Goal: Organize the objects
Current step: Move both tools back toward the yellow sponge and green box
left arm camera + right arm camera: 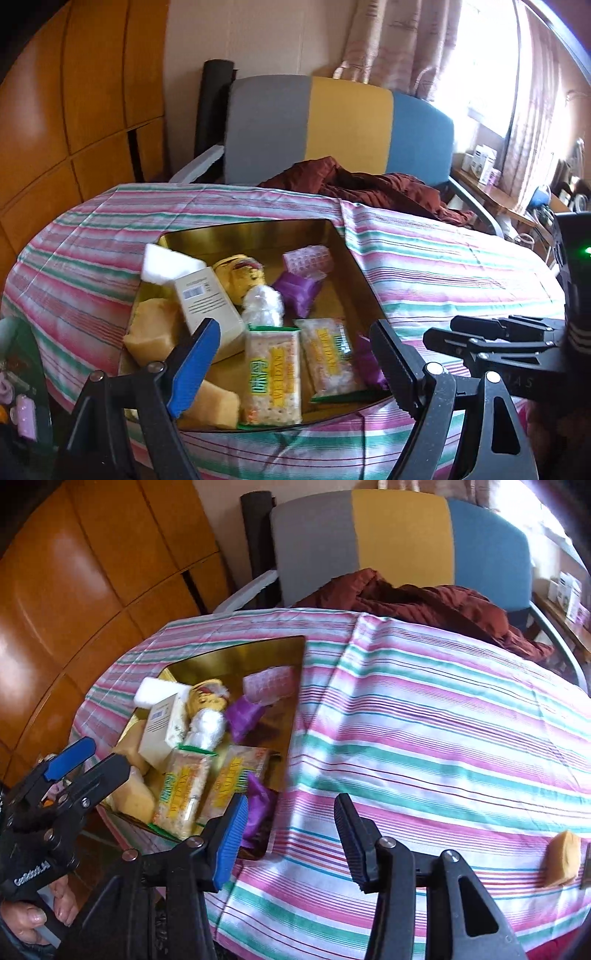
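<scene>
A gold tin (334, 240) lies open on the striped tablecloth (443, 266). It holds two cracker packs (273, 373), yellow sponges (155, 332), a white carton (210, 306), purple packets (295, 291) and a pink roller (306, 258). My left gripper (293, 369) hangs open over the tin's near end, touching nothing. My right gripper (293, 843) stands open above bare cloth just right of the tin (236, 653), empty. One more yellow sponge (561, 856) sits alone on the cloth at the right edge. The left gripper (74, 764) shows at the left of the right wrist view.
Behind the table stands a chair (332, 125) with a grey, yellow and blue back, a maroon cloth (369, 184) heaped on it. Wooden cabinet doors (74, 110) fill the left. A cluttered side shelf (480, 173) is at the right. A hand (37, 915) grips the left tool.
</scene>
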A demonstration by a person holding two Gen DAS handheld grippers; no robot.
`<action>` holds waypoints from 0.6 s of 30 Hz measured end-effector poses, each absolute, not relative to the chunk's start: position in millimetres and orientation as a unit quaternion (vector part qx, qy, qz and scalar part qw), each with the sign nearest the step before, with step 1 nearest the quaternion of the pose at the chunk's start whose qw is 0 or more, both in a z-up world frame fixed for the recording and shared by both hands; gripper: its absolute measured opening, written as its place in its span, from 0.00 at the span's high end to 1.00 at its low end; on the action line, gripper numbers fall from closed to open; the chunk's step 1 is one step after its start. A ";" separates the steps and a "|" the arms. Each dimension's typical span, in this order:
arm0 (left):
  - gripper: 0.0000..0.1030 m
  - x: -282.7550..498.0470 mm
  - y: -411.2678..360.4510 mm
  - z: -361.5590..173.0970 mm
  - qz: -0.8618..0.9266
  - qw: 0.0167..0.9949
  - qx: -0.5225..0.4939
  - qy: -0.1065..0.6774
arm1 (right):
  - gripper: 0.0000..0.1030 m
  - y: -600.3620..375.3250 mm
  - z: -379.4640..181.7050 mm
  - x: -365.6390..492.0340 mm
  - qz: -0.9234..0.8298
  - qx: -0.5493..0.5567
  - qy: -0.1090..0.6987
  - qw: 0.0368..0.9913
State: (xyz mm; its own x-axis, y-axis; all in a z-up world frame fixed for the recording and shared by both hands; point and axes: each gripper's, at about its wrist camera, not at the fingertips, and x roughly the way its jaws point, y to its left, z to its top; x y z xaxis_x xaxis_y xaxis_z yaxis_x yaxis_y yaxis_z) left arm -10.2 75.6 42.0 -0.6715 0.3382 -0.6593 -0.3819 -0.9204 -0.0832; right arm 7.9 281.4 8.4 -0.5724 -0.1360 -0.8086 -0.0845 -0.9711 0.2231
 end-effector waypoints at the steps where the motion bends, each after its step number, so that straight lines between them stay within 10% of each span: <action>1: 0.18 -9.0 80.3 42.2 0.912 0.201 -0.355 0.034 | 0.53 285.3 8.7 9.5 -0.879 0.462 -0.122 0.010; 18: 0.17 3.0 140.0 36.9 0.889 0.264 -0.364 0.081 | 0.51 366.9 -0.6 41.4 -0.865 0.467 -0.155 -0.099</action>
State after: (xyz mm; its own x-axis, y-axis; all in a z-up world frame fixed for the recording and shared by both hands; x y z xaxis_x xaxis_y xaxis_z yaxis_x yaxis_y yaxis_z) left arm 3.0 140.0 36.9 -0.5948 0.4109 -0.6909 -0.5292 -0.8471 -0.0482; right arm 41.4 366.9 -0.6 -0.5441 0.0259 -0.8386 -0.3151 -0.9327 0.1756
